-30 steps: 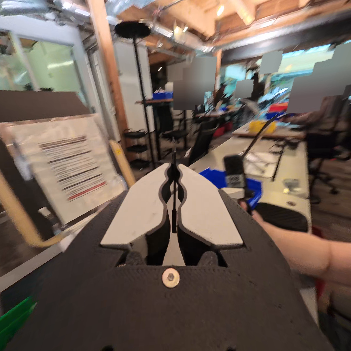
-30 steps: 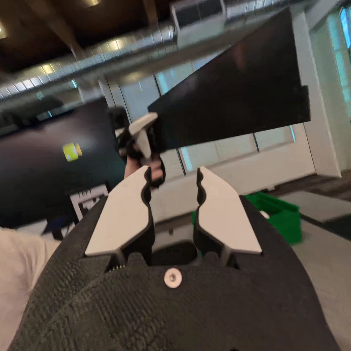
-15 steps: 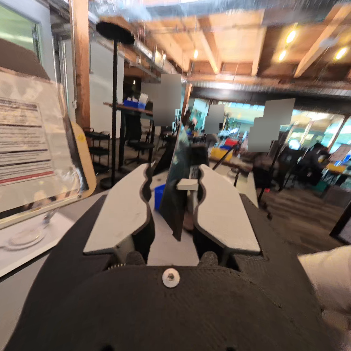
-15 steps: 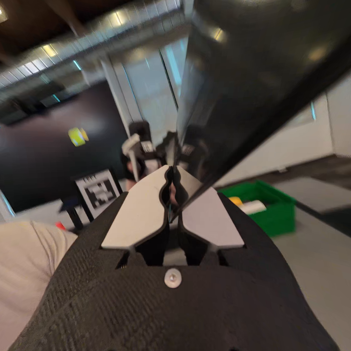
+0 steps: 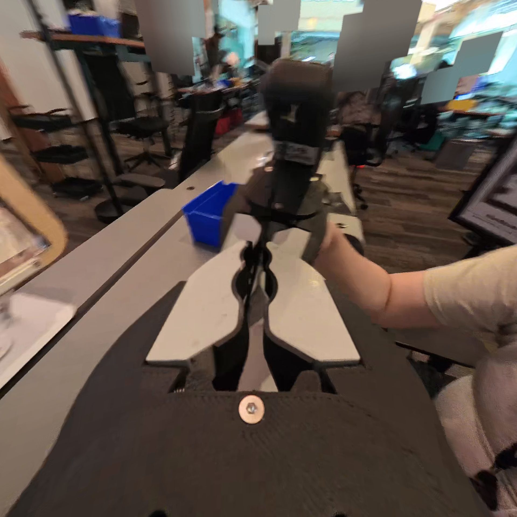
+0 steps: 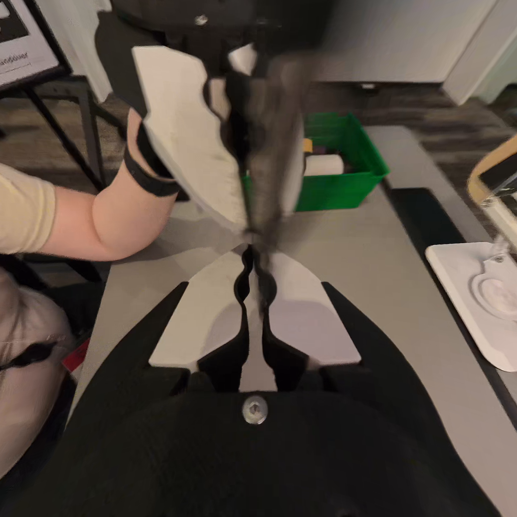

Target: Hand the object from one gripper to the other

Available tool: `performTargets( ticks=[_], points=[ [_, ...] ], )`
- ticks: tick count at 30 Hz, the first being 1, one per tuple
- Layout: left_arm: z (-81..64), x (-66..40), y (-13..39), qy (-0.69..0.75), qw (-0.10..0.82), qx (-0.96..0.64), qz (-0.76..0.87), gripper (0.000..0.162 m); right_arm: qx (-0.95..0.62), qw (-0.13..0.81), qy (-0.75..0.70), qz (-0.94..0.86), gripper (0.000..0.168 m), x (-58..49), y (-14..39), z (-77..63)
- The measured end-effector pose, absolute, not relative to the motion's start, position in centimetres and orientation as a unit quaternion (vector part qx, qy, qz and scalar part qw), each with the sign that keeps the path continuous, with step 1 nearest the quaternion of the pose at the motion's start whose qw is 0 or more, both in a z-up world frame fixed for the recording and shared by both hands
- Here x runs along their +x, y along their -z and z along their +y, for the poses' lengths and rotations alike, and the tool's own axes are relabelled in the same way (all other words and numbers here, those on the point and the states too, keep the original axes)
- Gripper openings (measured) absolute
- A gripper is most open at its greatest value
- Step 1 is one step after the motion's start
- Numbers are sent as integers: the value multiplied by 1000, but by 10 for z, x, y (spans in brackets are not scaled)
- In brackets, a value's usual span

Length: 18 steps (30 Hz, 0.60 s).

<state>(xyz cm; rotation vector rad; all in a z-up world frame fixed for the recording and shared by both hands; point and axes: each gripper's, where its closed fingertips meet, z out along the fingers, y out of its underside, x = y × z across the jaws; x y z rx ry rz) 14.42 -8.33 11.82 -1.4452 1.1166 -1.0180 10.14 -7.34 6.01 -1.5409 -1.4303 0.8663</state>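
The object is a thin dark flat sheet, seen edge-on and blurred. In the left wrist view it (image 5: 253,279) runs as a black line between my left gripper's (image 5: 256,249) nearly closed fingers. My right gripper (image 5: 265,232) faces it tip to tip just beyond. In the right wrist view my right gripper (image 6: 253,251) is shut on the sheet's (image 6: 265,156) near edge. The left gripper (image 6: 257,223) comes in from above and grips the same sheet. Both grippers hold it above the grey table (image 6: 349,265).
A blue bin (image 5: 208,218) stands on the table just beyond the grippers. A green bin (image 6: 344,181) holding a white roll sits behind them in the right wrist view. A white stand base (image 6: 475,293) lies at the right. The person's forearm (image 5: 363,293) reaches in from the side. The left gripper's tips are roughly 7 cm from the right gripper's.
One second ago only the left gripper held the sheet, half a second ago only the right. Now the left has shut on it again, and both grippers have tilted down toward the table.
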Motion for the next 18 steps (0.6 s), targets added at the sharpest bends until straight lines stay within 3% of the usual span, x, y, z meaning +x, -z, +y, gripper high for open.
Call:
performTargets(
  ticks=[3,5,9,12,14,18],
  points=[
    [-73,129,-146,414,583,-576,396,0,-591,512,-361,-509,33,116,-97,-58],
    [-75,118,-155,424,591,-566,388,2,-554,597,-348,-465,40,134,-128,-52],
    [-57,102,-147,385,597,-599,370,1,-485,730,-176,-449,68,167,-164,-58],
    [-38,97,-133,184,659,-587,433,1,-396,775,5,-492,67,168,-166,-75],
    [-46,106,-123,65,681,-525,507,1,-355,769,101,-522,58,163,-160,-82],
    [-71,129,-113,-86,708,-385,586,1,-329,739,145,-569,56,147,-149,-98]
  ],
)
